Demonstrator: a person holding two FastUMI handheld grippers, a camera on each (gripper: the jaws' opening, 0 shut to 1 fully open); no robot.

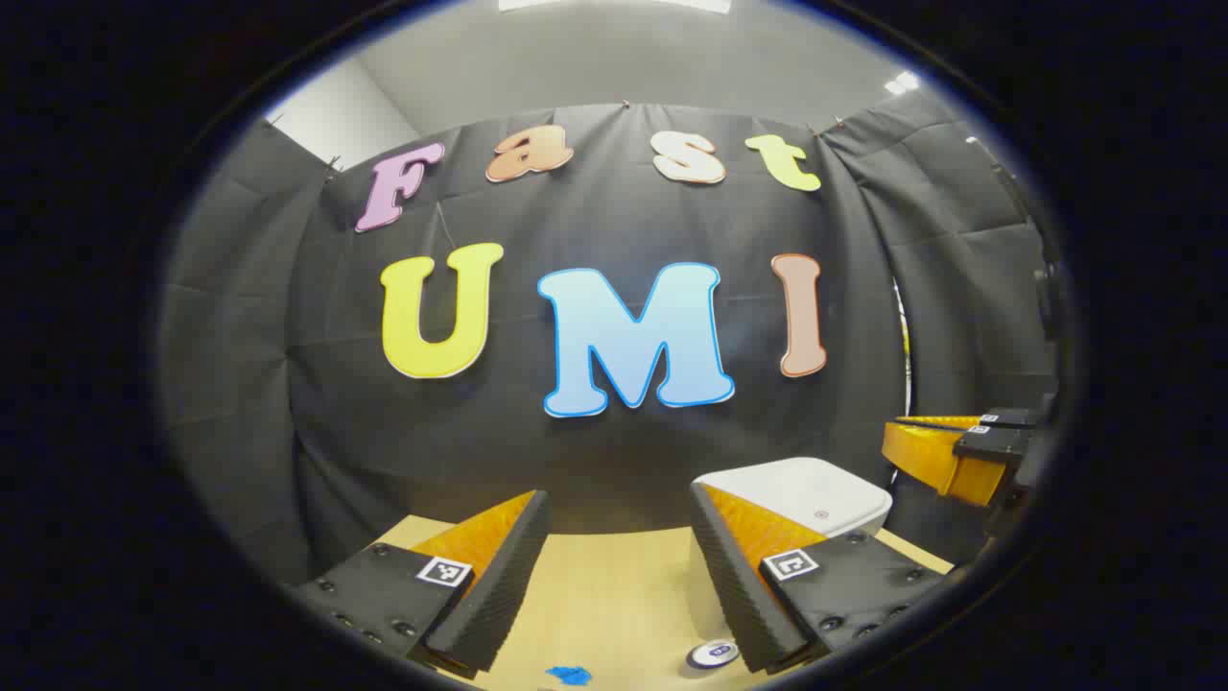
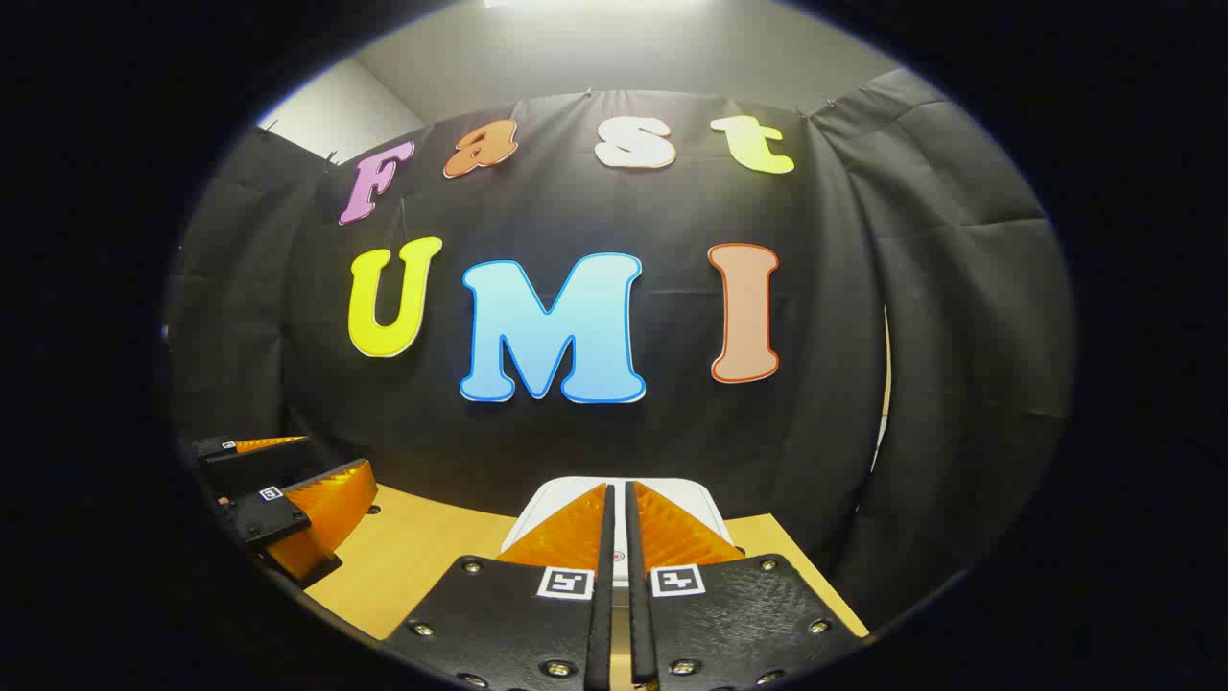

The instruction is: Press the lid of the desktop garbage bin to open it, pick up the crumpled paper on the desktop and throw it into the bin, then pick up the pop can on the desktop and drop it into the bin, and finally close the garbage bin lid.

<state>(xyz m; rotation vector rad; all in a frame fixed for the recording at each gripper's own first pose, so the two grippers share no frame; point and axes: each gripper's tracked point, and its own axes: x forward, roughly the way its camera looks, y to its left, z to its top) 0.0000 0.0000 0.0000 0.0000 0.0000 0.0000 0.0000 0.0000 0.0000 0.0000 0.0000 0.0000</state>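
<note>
The white bin lid (image 1: 815, 489) is closed, and the bin stands at the back of the wooden table (image 1: 614, 585), ahead and right of my left gripper (image 1: 619, 499). That gripper is open with nothing between its fingers. Low in the left gripper view lie a round can top (image 1: 712, 655) and a scrap of blue paper (image 1: 571, 675), both partly cut off. My right gripper (image 2: 617, 489) is shut on nothing, its tips just above and in front of the bin lid (image 2: 556, 497). It also appears far right in the left gripper view (image 1: 892, 432).
The black cloth wall closes the back and both sides of the booth. In the right gripper view the table (image 2: 413, 557) stretches left of the bin, where the left gripper (image 2: 336, 456) hovers over its left edge.
</note>
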